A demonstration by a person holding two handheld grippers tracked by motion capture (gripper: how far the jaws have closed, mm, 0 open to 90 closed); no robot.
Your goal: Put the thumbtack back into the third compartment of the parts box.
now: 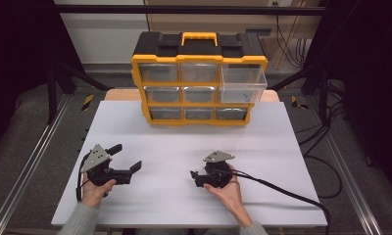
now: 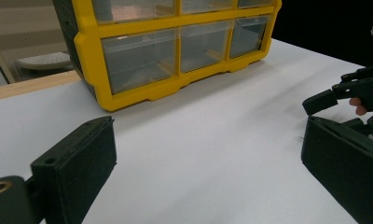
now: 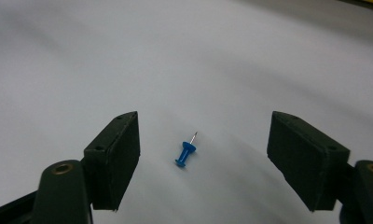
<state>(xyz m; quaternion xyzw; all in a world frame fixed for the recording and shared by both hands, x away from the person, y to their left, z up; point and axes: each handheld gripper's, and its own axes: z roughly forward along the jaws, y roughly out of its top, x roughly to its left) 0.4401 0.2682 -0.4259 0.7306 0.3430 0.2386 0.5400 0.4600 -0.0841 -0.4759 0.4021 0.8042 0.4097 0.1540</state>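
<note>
A small blue push pin point(image 3: 185, 154) lies on its side on the white table top point(image 1: 184, 142), its metal point aimed away from the camera. My right gripper point(image 3: 204, 140) stands open low over it, one black jaw on each side of the pin and neither touching it. In the high view the right gripper point(image 1: 196, 177) sits near the table's front, right of centre, held by a hand. My left gripper point(image 1: 127, 157) is at the front left, open with nothing between its jaws point(image 2: 208, 140); the right gripper point(image 2: 357, 88) shows at that view's right edge.
A yellow and black drawer organizer point(image 1: 199, 83) stands at the table's far edge, with its top right clear drawer point(image 1: 243, 83) pulled out. A black cable point(image 1: 282, 191) trails from the right gripper off the front right corner. Metal rails run along both sides.
</note>
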